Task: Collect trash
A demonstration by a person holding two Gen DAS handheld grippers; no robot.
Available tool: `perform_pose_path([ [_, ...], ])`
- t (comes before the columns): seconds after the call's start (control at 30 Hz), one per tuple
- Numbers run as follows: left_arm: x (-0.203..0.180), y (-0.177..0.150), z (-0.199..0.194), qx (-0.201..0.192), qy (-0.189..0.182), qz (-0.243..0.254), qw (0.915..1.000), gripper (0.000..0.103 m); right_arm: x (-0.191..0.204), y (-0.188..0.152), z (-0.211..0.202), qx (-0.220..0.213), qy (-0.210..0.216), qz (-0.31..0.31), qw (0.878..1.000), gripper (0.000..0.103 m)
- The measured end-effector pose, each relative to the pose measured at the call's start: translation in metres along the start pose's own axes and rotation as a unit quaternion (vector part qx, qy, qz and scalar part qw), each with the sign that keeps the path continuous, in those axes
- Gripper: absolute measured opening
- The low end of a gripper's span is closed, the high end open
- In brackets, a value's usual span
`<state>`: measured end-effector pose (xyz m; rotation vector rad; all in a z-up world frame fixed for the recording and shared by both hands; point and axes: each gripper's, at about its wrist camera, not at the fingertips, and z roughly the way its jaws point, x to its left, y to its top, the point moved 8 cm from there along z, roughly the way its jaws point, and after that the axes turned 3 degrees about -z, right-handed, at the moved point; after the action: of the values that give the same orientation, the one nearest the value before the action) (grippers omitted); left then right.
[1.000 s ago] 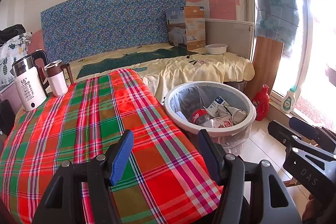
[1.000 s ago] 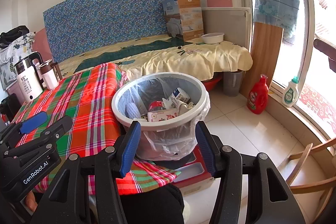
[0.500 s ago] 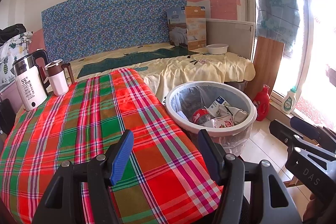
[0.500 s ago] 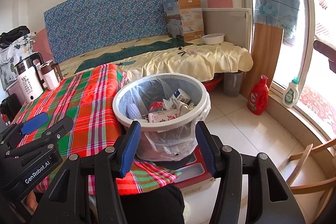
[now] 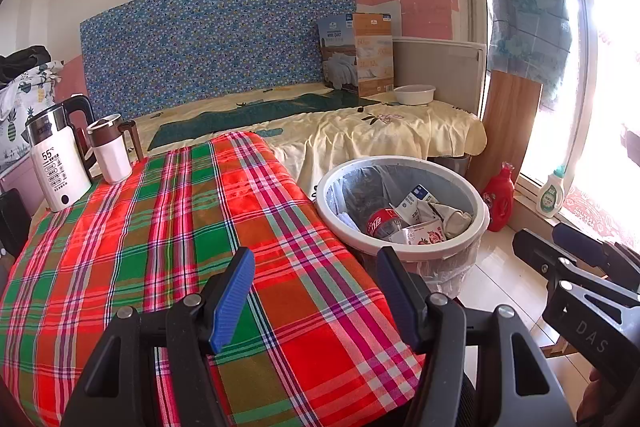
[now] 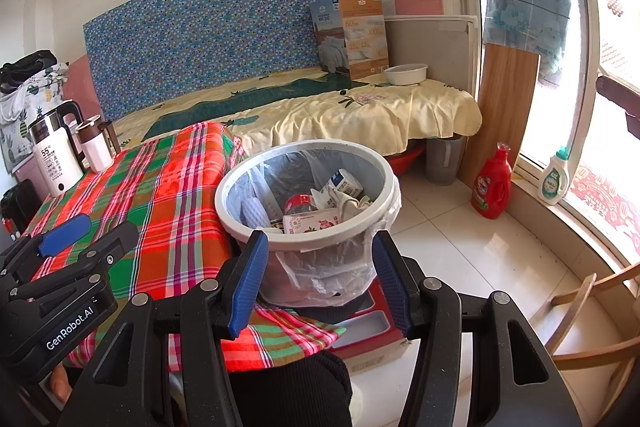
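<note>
A white bin with a clear liner [image 5: 404,251] [image 6: 308,245] stands beside the right edge of the plaid-covered table [image 5: 168,227]. It holds a red-labelled bottle [image 5: 382,221], milk cartons [image 5: 412,199] and crumpled paper [image 6: 352,203]. My left gripper [image 5: 316,291] is open and empty above the table's near right corner. My right gripper [image 6: 318,279] is open and empty, close in front of the bin's near side. Each gripper shows at the edge of the other's view.
A white kettle [image 5: 60,163] and a mug [image 5: 110,151] stand at the table's far left. A bed with a yellow cover [image 5: 360,131] lies behind. A red bottle [image 6: 491,187] and a white bottle [image 6: 554,181] stand by the window. A wooden chair [image 6: 592,319] is at right.
Both views have shifted very slightly. The grippers stay open and empty and the bin's contents are unchanged.
</note>
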<state>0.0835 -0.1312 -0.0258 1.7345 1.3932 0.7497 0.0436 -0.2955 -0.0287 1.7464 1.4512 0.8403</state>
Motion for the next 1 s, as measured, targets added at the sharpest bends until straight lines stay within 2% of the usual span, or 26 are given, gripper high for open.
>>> perform_pose_path([
  [1.0,-0.0002,-0.0001,-0.0008,0.000,-0.002,0.001,1.0000,0.063,0.0026,-0.0002,0.0002,0.000,0.001,0.001,1.000,0.055],
])
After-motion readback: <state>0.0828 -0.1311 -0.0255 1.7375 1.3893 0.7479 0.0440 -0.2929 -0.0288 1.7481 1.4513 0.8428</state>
